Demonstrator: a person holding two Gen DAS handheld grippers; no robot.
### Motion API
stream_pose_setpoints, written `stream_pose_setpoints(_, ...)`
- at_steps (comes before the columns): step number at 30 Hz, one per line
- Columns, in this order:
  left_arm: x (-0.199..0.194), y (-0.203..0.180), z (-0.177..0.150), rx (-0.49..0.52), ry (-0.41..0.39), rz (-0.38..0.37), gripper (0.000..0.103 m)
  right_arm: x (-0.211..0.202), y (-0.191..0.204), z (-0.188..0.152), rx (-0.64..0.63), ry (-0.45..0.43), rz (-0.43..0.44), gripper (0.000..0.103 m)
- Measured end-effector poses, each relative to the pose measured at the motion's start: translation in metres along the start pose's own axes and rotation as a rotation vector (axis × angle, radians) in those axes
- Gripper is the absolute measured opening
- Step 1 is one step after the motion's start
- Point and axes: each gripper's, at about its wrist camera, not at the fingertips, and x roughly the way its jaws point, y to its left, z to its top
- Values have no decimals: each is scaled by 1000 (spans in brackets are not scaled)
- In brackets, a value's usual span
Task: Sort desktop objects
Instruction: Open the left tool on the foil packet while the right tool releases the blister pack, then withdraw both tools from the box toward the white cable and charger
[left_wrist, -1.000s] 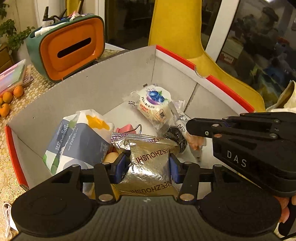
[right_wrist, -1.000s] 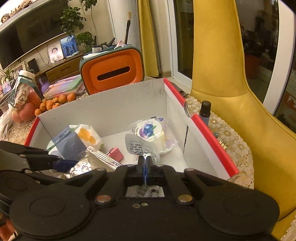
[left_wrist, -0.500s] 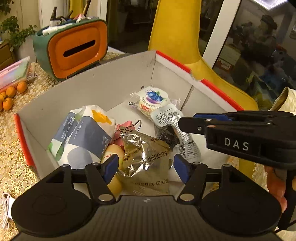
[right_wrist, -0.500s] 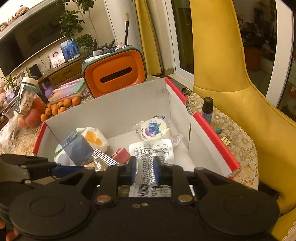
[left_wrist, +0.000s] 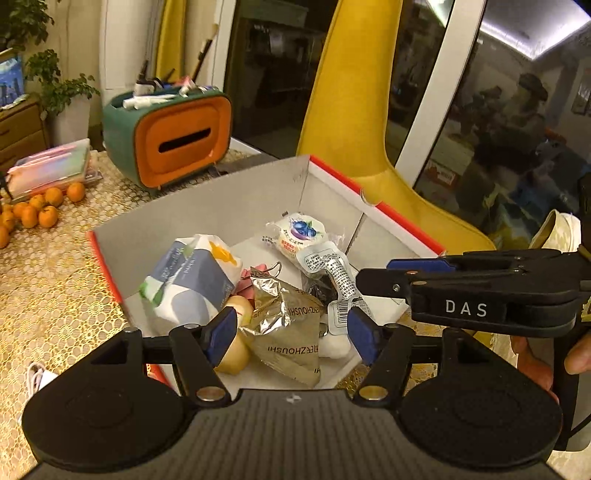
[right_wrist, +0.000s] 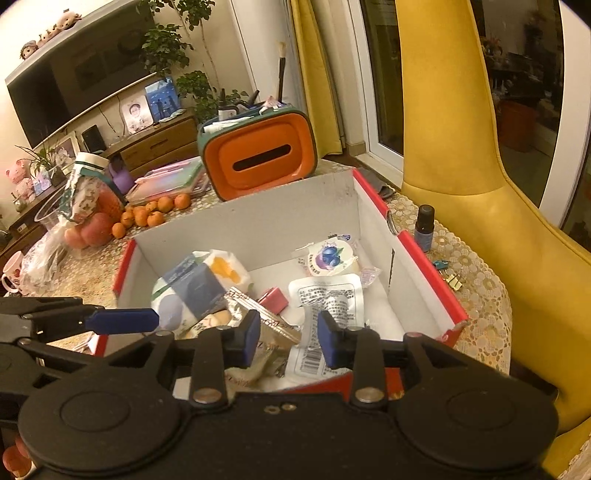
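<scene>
A red-rimmed cardboard box (left_wrist: 207, 206) (right_wrist: 424, 269) holds a tissue pack (left_wrist: 192, 280) (right_wrist: 195, 284), a silver foil packet (left_wrist: 288, 325) (right_wrist: 269, 325), a clear labelled pouch (left_wrist: 332, 269) (right_wrist: 325, 302), a blueberry-print snack (left_wrist: 299, 232) (right_wrist: 328, 254) and a pink item (right_wrist: 275, 299). My left gripper (left_wrist: 288, 332) is open and empty above the foil packet at the box's near edge. My right gripper (right_wrist: 284, 336) is open and empty above the clear pouch; it also shows from the side in the left wrist view (left_wrist: 406, 277).
An orange and green tissue holder (left_wrist: 173, 140) (right_wrist: 258, 158) stands behind the box. Small oranges (left_wrist: 37, 214) (right_wrist: 151, 214) lie to the left. A dark dropper bottle (right_wrist: 424, 229) and binder clips (right_wrist: 448, 273) sit right of the box. A yellow chair (right_wrist: 480, 166) stands behind.
My left gripper let go of the foil packet and my right gripper let go of the clear pouch; both lie in the box. Both grippers opened and drew back upward.
</scene>
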Motion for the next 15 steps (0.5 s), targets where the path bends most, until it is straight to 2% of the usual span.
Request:
stream_pose_setpoints(12, -46, 5, -23, -13, -92, 38, 67, -34, 14, -13, -35, -43, 18, 46)
stream_pose_setpoints(15, -55, 7, -28, -4, -108, 50, 70, -40, 21, -17, -54, -57, 20, 55)
